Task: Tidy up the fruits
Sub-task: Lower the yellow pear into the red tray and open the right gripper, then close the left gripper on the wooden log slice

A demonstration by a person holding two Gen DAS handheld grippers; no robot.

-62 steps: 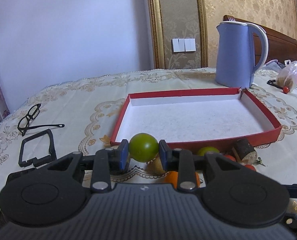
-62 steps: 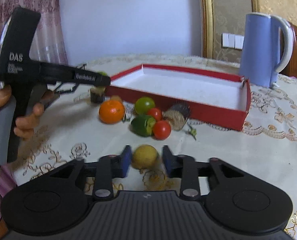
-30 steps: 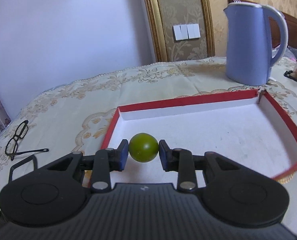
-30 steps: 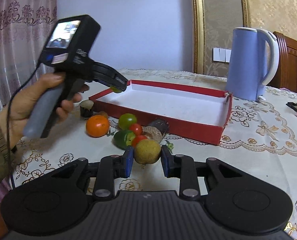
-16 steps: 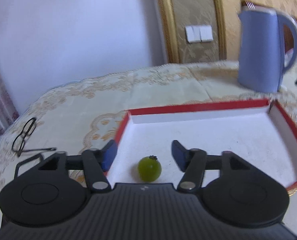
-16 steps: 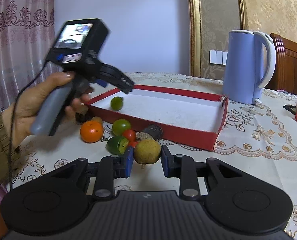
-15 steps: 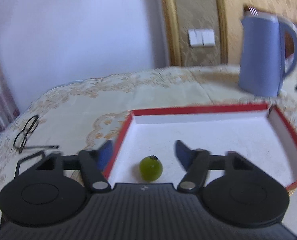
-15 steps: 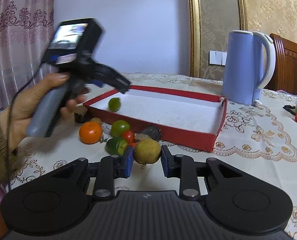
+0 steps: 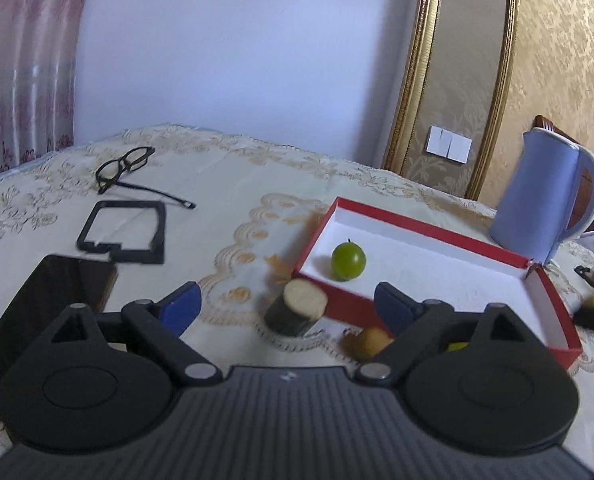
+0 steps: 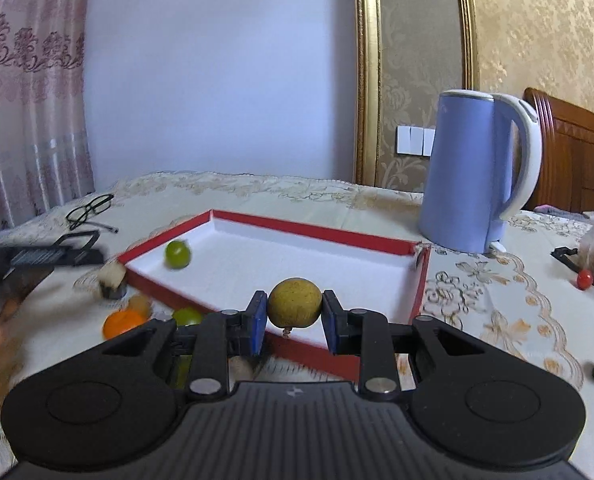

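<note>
Left gripper: jaws opening, empty; I just dropped the green fruit into the red tray.
Right gripper: clamped on the yellow-brown fruit, next in.

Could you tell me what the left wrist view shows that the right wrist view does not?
Only the left wrist view shows the left gripper, its jaws opening with nothing between them.

Only the right wrist view shows the right gripper shut on a round yellow-brown fruit, plus a round orange fruit.

Both show the shallow red cardboard tray holding a small round green fruit, and the tall blue plastic kettle.
</note>
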